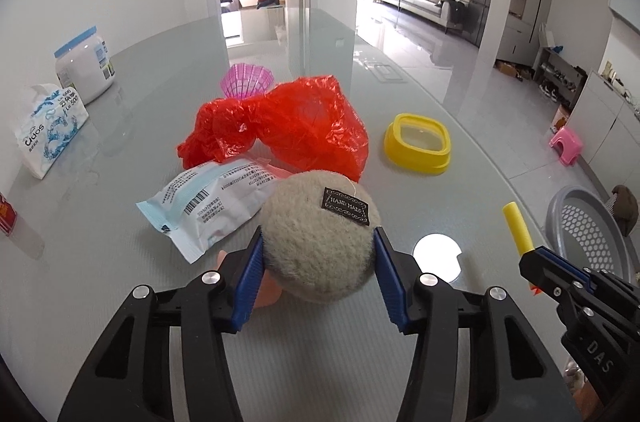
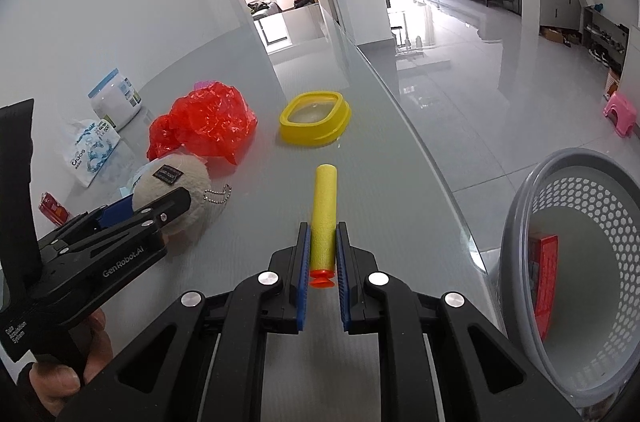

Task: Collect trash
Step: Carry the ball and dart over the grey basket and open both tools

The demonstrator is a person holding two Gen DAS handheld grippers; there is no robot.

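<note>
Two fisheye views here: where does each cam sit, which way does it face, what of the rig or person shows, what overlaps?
Left wrist: on the left gripper, angled down over the table; fingers clamp a felt ball; right gripper at right edge.
Right wrist: on the right gripper, angled down; fingers clamp a yellow foam dart; left gripper and a hand at left.
Shared: ball, dart, red bag, yellow lid, grey basket.

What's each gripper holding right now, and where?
Left gripper: felt ball, pinched across its sides. Right gripper: yellow foam dart, near its orange tip.
</note>
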